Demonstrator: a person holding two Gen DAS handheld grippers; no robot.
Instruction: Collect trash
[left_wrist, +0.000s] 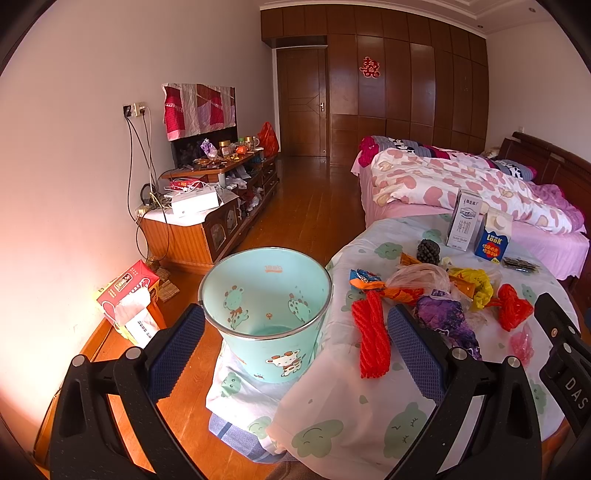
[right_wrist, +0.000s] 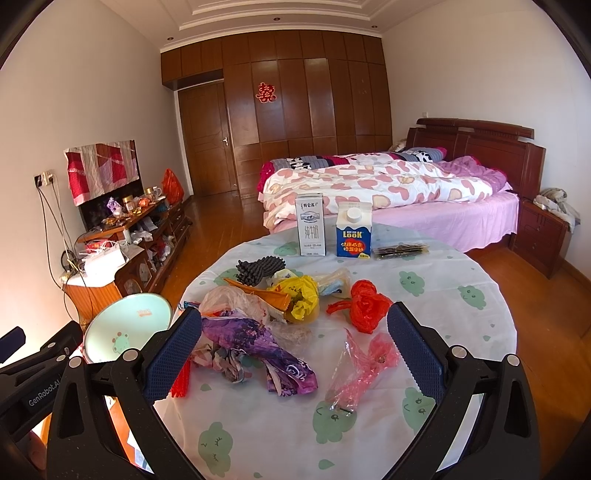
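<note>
A mint green bucket (left_wrist: 266, 314) with cartoon prints stands at the left edge of the round table (right_wrist: 461, 280); its rim shows in the right wrist view (right_wrist: 125, 325). Trash lies on the table: a purple wrapper (right_wrist: 258, 343), a pink plastic bag (right_wrist: 362, 369), a red bag (right_wrist: 365, 306), a yellow bag (right_wrist: 303, 295), a red string bundle (left_wrist: 371, 339) and a clear bag (right_wrist: 229, 299). My left gripper (left_wrist: 295, 347) is open, its fingers either side of the bucket. My right gripper (right_wrist: 295, 347) is open and empty above the purple wrapper and pink bag.
A white milk carton (right_wrist: 311, 225), a blue LOOK carton (right_wrist: 353, 232), a dark snack packet (right_wrist: 400, 251) and a black bumpy object (right_wrist: 258, 269) stand at the table's far side. A bed (right_wrist: 388, 195) lies behind. A cluttered cabinet (left_wrist: 218, 192) lines the left wall. A tissue box (left_wrist: 129, 295) sits on the floor.
</note>
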